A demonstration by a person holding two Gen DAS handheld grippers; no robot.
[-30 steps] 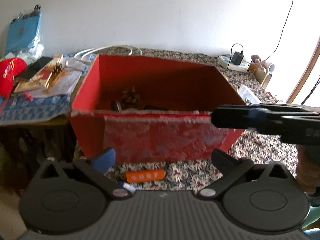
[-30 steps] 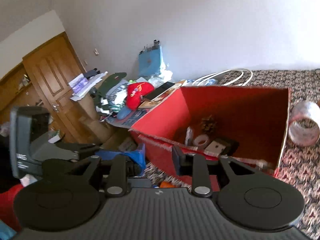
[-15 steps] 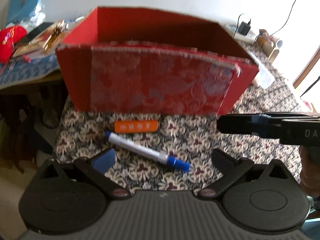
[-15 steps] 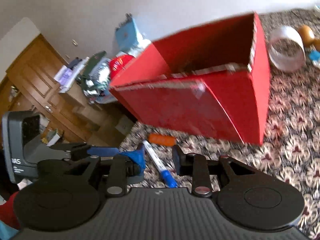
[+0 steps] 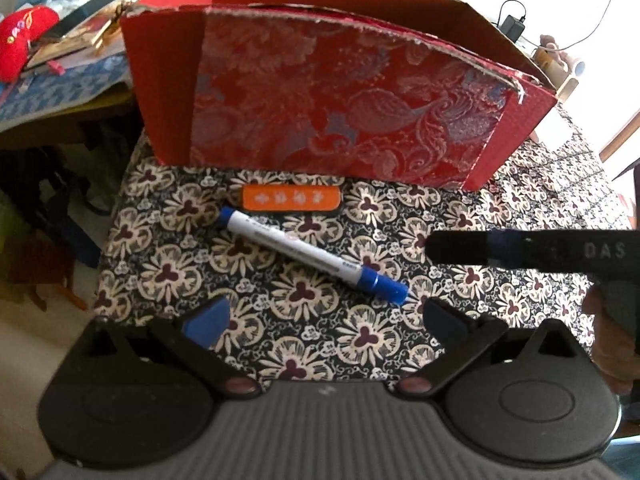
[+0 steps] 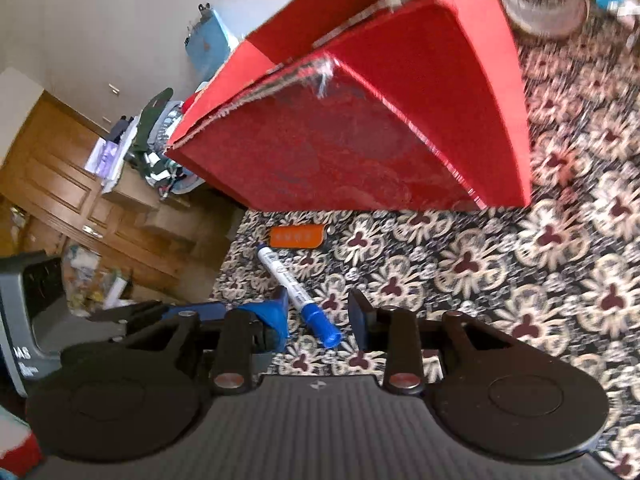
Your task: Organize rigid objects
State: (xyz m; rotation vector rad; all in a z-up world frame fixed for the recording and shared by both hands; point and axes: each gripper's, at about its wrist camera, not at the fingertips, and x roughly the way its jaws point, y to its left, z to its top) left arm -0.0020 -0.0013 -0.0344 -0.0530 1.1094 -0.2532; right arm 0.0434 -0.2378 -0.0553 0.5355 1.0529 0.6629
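A white marker (image 5: 296, 250) with a blue cap lies slantwise on the flowered cloth (image 5: 360, 336), in front of a red cardboard box (image 5: 340, 100). A flat orange tag (image 5: 291, 198) rests between marker and box. My left gripper (image 5: 324, 320) is open just short of the marker, nothing between its fingers. In the right wrist view my right gripper (image 6: 318, 316) points down at the marker (image 6: 280, 276); its jaws are opening, the blue cap (image 6: 322, 326) lies between the fingertips and the pads do not press on it. The right gripper's fingers (image 5: 460, 248) reach in from the right.
The red box (image 6: 360, 140) stands close behind the orange tag (image 6: 296, 237). A tape roll (image 6: 544, 0) lies beyond it on the cloth. A cluttered side table (image 5: 60, 80) with a red cushion sits left, past the cloth's edge. Wooden cabinets (image 6: 60, 188) stand at far left.
Both grippers have come down and tipped toward the cloth. The box's inside has dropped out of sight; marker and orange tag now fill the foreground. The right jaws stand slightly wider.
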